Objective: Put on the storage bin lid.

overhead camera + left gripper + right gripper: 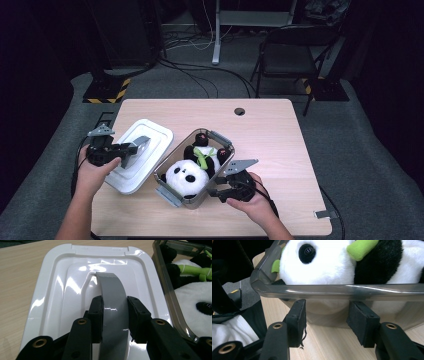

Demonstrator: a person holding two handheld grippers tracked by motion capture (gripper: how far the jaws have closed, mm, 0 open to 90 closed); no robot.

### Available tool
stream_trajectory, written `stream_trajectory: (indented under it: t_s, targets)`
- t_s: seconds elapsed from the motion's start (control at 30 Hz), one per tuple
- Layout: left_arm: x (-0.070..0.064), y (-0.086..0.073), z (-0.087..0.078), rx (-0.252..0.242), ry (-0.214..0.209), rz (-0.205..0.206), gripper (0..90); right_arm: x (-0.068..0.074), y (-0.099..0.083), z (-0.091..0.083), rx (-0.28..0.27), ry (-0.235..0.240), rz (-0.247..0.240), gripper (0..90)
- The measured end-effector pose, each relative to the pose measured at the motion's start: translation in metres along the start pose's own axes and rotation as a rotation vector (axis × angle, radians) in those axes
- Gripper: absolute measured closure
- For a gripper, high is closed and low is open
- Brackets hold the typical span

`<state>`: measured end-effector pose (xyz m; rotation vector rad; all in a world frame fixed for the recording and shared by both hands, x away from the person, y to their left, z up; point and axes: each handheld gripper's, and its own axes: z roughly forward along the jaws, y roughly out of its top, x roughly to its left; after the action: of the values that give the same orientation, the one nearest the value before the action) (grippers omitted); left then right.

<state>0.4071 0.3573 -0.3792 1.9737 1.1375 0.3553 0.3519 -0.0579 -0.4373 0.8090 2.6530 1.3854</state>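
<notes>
Bench (280, 150): pale wood, dark room behind.
Lid (142, 150): left, beside box (172, 196).
Left tongs (114, 315): clamped on lid handle (111, 297).
Right tongs (325, 320): apart, at box's near wall.
Advice: lift lid level, steady box, centre over panda (192, 172).

White lid off, panda in the open box

The white lid (75, 272) lies flat on the wooden surface (270, 135), just left of the box; it is glossy, rectangular with rounded corners, and its grey arched handle (112, 312) (running along the lid's middle) sits clamped between the left tongs (114, 317). The clear grey-tinted box (172, 195) stands open and angled on the surface, with a black-and-white plush panda (187, 176) lying inside, a green bamboo piece (202, 157) on its chest.
</notes>
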Motion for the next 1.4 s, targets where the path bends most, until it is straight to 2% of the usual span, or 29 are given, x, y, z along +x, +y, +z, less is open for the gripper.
stream_trajectory:
  t_s: [0.3,0.53,0.93,1.4]
  targets:
    - [-0.003,0.01,-0.008,0.02,0.008,0.029,67.0,-0.003,-0.008,-0.004,0.017,-0.015,0.013,47.2]
    - [-0.014,0.02,-0.008,0.021,-0.007,0.048,67.0,-0.009,-0.011,-0.012,-0.009,-0.035,0.029,47.1]
    - [-0.04,0.035,0.009,0.013,-0.065,0.063,67.0,-0.016,-0.016,-0.019,-0.026,-0.056,0.047,47.0]
    - [-0.07,0.047,0.027,0.028,-0.127,0.119,67.0,-0.02,-0.019,-0.025,-0.038,-0.069,0.059,47.0]
